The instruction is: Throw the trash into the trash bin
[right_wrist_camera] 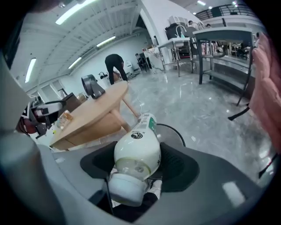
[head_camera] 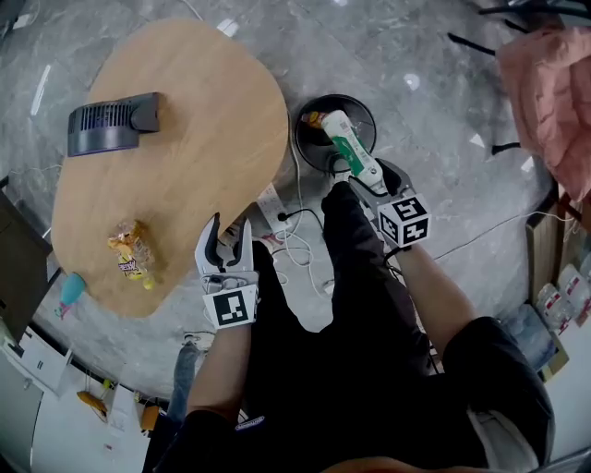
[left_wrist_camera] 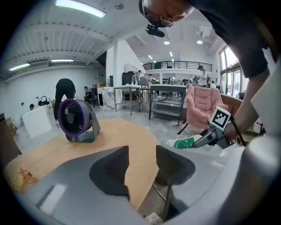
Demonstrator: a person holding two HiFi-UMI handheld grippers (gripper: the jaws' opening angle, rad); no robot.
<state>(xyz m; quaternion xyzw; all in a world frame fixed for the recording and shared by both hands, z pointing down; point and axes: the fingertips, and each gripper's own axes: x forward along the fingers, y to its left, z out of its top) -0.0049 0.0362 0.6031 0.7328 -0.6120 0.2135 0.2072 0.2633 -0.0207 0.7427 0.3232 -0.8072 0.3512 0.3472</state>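
A rounded wooden table (head_camera: 194, 111) is seen on a grey marbled floor (head_camera: 416, 55). A purple fan (head_camera: 113, 124) is stood upright near the table's left edge. A yellow packet (head_camera: 132, 256) is laid by the near edge, well apart from the fan. On the floor, a black bin (head_camera: 312, 153) is placed just beside the table's right edge. A power strip (head_camera: 273, 209) with white cables (head_camera: 297, 248) is laid off the near right corner.

From my feed the place looked like a big open workshop: glossy grey marble floor (head_camera: 434, 55), strip lights (left_wrist_camera: 81, 8) overhead. A rounded wooden table (head_camera: 203, 139) carried a purple fan (head_camera: 111, 125). Farther back sat a pink armchair (left_wrist_camera: 199, 107), steel benches (left_wrist_camera: 169, 94) and a railed mezzanine (left_wrist_camera: 180, 65) — tall windows (left_wrist_camera: 228, 61) beside it.
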